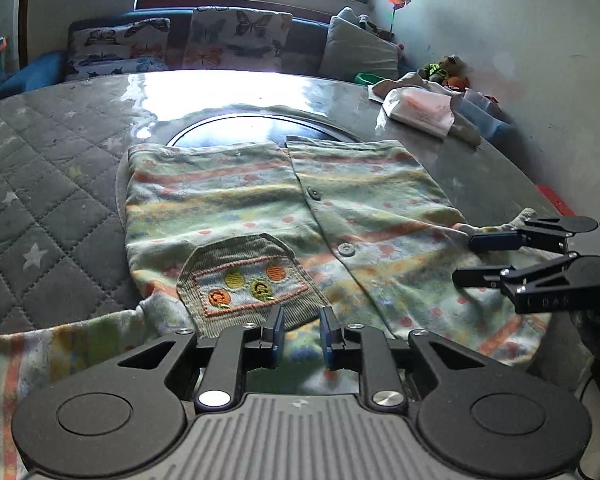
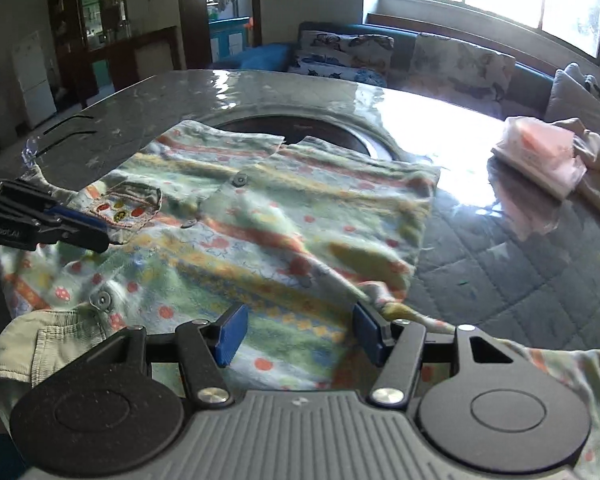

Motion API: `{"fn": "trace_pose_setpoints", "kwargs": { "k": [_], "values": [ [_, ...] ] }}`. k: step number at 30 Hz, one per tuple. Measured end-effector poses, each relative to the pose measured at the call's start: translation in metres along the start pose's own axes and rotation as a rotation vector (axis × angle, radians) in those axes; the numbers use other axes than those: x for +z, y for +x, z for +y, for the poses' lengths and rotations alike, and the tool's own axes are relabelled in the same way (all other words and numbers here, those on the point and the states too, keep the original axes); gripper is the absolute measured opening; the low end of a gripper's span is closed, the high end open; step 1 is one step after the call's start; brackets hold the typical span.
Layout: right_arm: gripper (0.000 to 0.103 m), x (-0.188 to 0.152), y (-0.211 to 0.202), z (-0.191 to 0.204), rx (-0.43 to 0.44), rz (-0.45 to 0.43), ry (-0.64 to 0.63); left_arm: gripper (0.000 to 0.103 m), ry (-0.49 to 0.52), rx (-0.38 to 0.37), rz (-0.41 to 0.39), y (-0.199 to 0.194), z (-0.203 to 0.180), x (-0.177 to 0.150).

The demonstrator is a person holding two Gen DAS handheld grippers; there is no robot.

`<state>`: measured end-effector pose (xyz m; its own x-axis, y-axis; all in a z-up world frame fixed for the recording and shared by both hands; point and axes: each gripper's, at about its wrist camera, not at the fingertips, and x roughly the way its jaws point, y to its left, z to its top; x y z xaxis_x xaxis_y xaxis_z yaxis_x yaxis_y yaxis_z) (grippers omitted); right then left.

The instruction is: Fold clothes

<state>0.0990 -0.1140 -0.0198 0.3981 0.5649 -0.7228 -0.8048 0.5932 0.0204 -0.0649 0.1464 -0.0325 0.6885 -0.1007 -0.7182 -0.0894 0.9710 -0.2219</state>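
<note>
- Two hand-held grippers over one garment; we see a small striped shirt (image 1: 284, 216) spread front-up on the quilted table cover (image 1: 48, 184), partly over a dark round inset (image 1: 256, 130) in the table.
- Left gripper (image 1: 300, 330): blue pads a narrow gap apart, nothing pinched between them, fabric only below. It sits just past the embroidered chest pocket (image 1: 244, 280).
- Right gripper (image 2: 300, 334): pads stand fairly wide, hovering over the shirt's near part; no cloth clamped that we can see. A bunched sleeve (image 2: 404, 310) lies just beside its right pad.
- Shirt buttoned down the middle; we count three buttons (image 2: 241, 179) in the right wrist view.
- Folded pinkish cloth pile (image 2: 540, 156) rests well apart, at the table's far right.
- Butterfly-print cushions (image 1: 236, 36) line the sofa behind, under a window.
</note>
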Motion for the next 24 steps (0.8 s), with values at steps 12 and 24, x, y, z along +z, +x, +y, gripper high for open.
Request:
{"fn": "trace_pose_setpoints", "kwargs": {
  "k": [12,24],
  "values": [
    [0.06,0.02,0.027,-0.003,-0.017,-0.011,0.047,0.022,-0.057,0.062,-0.029,0.012,0.021,0.021],
    [0.06,0.019,0.029,-0.016,-0.046,-0.021,0.078,0.024,-0.063,0.114,-0.044,0.017,0.032,0.029]
  ]
}}
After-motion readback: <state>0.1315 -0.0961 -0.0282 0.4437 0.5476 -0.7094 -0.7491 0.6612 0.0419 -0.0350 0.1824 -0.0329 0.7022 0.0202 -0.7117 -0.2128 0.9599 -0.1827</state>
